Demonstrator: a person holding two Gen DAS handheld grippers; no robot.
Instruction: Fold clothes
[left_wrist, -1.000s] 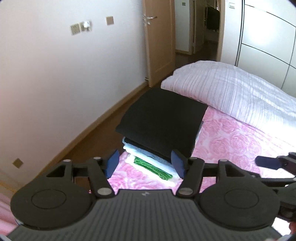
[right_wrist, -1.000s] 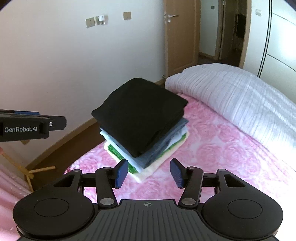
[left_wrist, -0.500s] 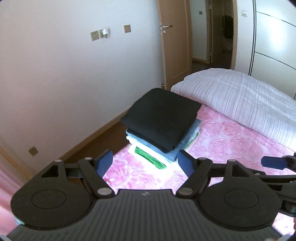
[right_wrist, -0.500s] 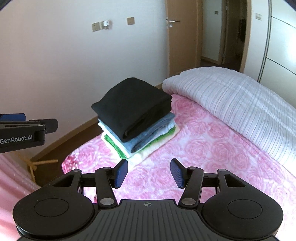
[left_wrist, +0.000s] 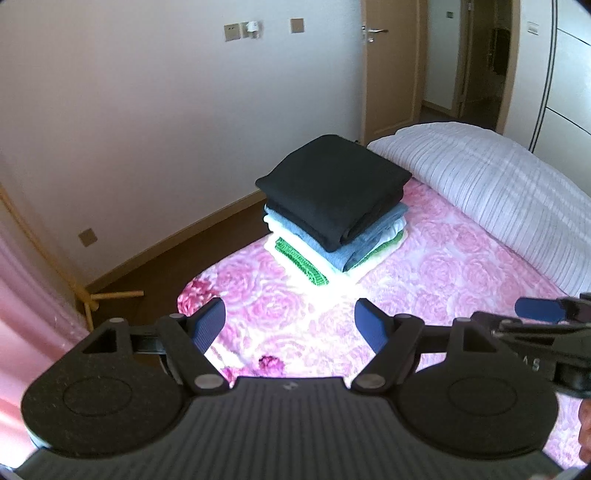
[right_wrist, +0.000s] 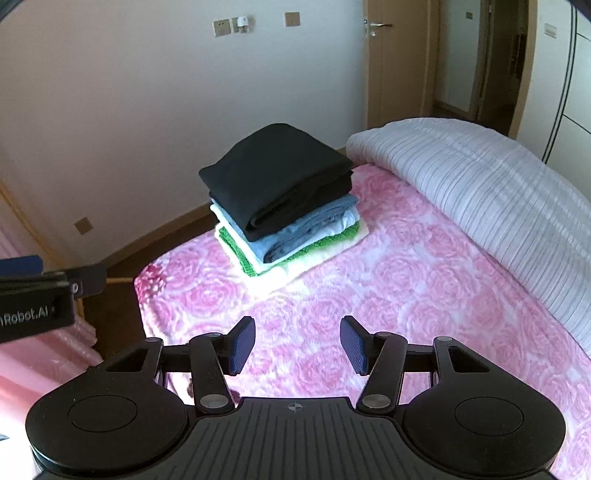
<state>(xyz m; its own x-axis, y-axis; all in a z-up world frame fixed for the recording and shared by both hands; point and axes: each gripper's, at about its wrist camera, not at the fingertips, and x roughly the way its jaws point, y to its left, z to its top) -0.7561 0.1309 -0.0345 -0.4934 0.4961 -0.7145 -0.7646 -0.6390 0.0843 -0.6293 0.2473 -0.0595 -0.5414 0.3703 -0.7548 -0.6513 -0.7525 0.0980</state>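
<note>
A stack of folded clothes (left_wrist: 332, 210) sits at the far corner of the pink rose-patterned bed (left_wrist: 443, 280). A black garment (left_wrist: 328, 181) lies on top, over blue, white and green pieces. The stack also shows in the right wrist view (right_wrist: 284, 199). My left gripper (left_wrist: 290, 325) is open and empty, held back from the stack above the bed. My right gripper (right_wrist: 297, 343) is open and empty, also well short of the stack. Each gripper shows at the edge of the other's view.
A folded white striped quilt (left_wrist: 491, 192) lies along the right of the bed. A white wall (left_wrist: 147, 110) and wooden floor (left_wrist: 177, 258) border the bed's left. A wooden door (left_wrist: 391, 62) stands behind. A wooden rack foot (left_wrist: 107, 295) and pink fabric (left_wrist: 29, 306) are at left.
Both grippers have pulled back from the stack, which now looks smaller and farther away. Both stay open and empty. The stack has not moved.
</note>
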